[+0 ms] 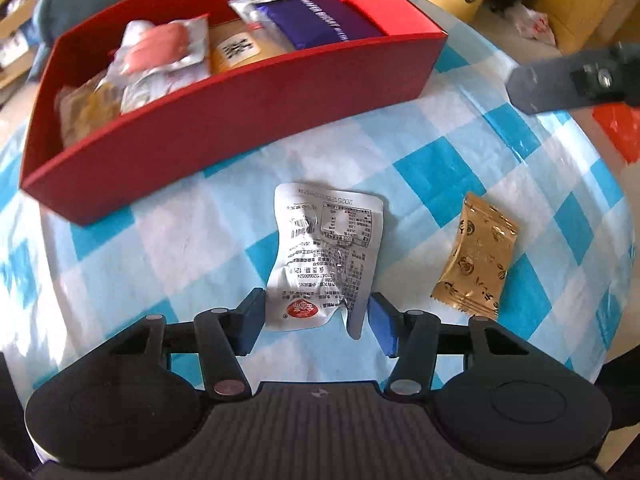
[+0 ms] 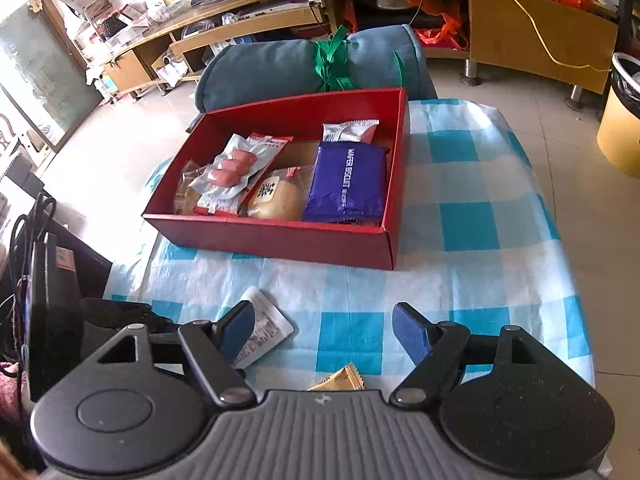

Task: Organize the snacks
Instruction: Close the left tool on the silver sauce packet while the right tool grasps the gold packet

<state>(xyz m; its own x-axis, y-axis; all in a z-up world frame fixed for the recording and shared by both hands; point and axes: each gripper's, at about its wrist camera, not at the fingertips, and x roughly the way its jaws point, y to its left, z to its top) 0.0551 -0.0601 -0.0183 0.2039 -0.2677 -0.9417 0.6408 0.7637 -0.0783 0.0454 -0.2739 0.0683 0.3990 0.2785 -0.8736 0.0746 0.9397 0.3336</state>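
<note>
1. Straddling the near end of a silver snack packet [image 1: 326, 256], the left gripper [image 1: 316, 320] has its blue pads [image 1: 382, 330] at a middling width; the packet's edges sit right at the pads, but whether they press it I cannot tell.
2. Beyond those fingertips stands the red box [image 1: 224, 120], holding a purple wafer pack [image 1: 320, 20] and other snacks.
3. Just outside the right-hand pad lies a gold wrapper [image 1: 476, 256], flat on the checked blue cloth [image 1: 432, 168].
4. The right gripper [image 2: 324, 334] hangs about half open with nothing between its fingers; only the gold wrapper's corner [image 2: 340, 380] shows near the gripper's base.
</note>
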